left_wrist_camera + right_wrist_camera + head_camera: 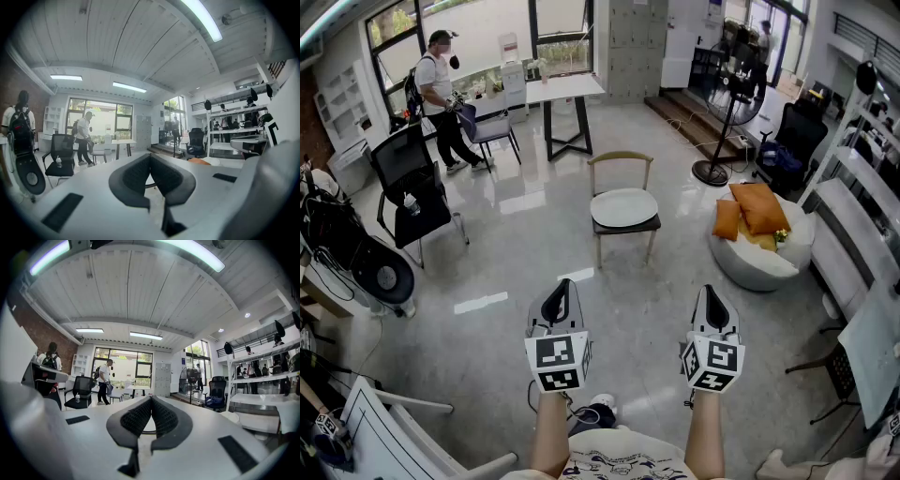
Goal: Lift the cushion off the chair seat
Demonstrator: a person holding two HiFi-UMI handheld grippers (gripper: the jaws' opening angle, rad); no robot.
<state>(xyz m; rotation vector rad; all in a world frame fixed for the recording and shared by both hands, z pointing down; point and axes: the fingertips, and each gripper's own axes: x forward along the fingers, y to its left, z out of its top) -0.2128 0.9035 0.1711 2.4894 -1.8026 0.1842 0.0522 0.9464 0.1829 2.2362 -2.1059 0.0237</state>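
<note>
Facing a light wooden chair with a curved backrest [621,160] across a glossy grey floor [516,272], an operator holds out the left gripper [563,287] and the right gripper [710,292], each white with a marker cube at its base. Both are empty, their dark ribbed pads [137,418] pressed together with nothing between them, as each gripper's own view shows. The round pale-grey cushion [623,205] lies flat on the chair's seat, well apart from both grippers and ahead of the gap between them. To the chair's right, orange pillows [757,207] rest on a round white pouf [750,262], with a black standing fan [727,103] behind it. At left stands a black mesh office chair [411,178], and near the windows a person in a white shirt with a backpack [441,89] is beside a white table [565,89].
</note>
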